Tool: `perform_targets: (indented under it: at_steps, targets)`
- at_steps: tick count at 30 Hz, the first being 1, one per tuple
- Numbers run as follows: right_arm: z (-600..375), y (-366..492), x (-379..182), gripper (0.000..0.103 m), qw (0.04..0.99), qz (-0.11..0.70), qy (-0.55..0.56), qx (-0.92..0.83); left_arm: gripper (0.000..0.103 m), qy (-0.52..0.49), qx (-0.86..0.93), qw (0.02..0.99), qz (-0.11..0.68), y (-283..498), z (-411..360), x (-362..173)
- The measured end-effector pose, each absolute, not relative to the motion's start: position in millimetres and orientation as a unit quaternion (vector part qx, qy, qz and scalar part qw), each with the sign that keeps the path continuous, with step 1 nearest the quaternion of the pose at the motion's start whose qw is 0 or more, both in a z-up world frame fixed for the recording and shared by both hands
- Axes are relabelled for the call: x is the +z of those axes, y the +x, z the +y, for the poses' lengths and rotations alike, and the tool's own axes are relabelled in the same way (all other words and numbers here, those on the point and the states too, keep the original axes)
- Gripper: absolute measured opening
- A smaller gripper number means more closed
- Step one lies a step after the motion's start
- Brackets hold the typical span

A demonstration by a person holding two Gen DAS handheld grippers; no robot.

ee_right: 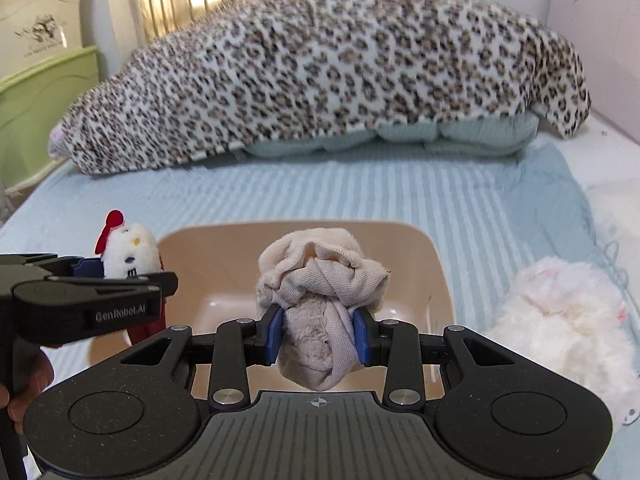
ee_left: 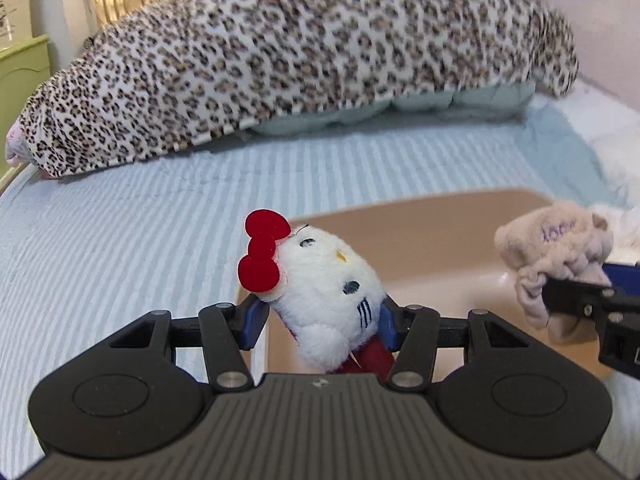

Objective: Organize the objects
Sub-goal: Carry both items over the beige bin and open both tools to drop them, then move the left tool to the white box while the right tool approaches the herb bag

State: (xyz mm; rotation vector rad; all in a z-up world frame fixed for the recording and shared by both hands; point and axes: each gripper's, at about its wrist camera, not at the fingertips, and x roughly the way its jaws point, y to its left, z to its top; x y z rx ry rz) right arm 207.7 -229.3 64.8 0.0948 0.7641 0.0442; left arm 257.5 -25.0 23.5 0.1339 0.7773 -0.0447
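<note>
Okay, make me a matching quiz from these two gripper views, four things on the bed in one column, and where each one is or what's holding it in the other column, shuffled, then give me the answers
Things:
1. Hello Kitty plush
2. beige cloth bundle
3. fluffy white plush
4. leopard-print blanket

Places or states:
A. lies on the blue striped bedspread to the right of the tan tub
B. clamped in the left gripper
C. draped over pale green pillows at the far end of the bed
D. clamped in the right gripper, above the tub

Pairs: 1-B, 2-D, 3-A, 4-C
</note>
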Motion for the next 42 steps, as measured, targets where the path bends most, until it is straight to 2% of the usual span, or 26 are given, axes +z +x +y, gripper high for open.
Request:
perform_targets:
  at_steps: [4,7,8,9,11,12,14,17,20,27,42]
  targets:
    - [-226,217,43,0.033,0.918,0.394,0.042,0.018,0.057,0.071,-0.008,0.906,0.417,268,-25,-5]
    - [-224,216,34,0.038,0.914,0.405,0.033,0.017,0.059,0.07,-0.01,0.896,0.438,267,-22,-16]
    - [-225,215,33,0.048,0.913,0.407,0.034,0.017,0.061,0.067,-0.011,0.894,0.444,265,-21,-16]
    - [-225,213,34,0.052,0.913,0.406,0.035,0.016,0.063,0.064,-0.009,0.893,0.445,261,-20,-13]
    - [-227,207,38,0.059,0.917,0.397,0.038,0.015,0.08,0.064,-0.015,0.899,0.434,249,-18,-2]
    - [-228,203,42,0.063,0.919,0.392,0.037,0.013,0.083,0.065,-0.019,0.903,0.424,243,-17,3]
    - [-229,195,52,0.079,0.926,0.375,0.03,0.003,0.09,0.068,-0.026,0.91,0.407,231,-15,18]
    - [-227,178,69,0.096,0.935,0.355,0.017,-0.001,0.092,0.064,-0.035,0.913,0.401,212,-12,35]
    - [-224,158,82,0.103,0.937,0.349,0.005,0.004,0.094,0.062,-0.039,0.917,0.393,192,-9,46]
    - [-218,111,74,0.103,0.924,0.383,0.011,0.012,0.095,0.07,-0.049,0.91,0.405,143,-3,37]
    - [-210,57,4,0.103,0.885,0.464,0.037,0.02,0.094,0.056,-0.062,0.854,0.514,106,9,-43]
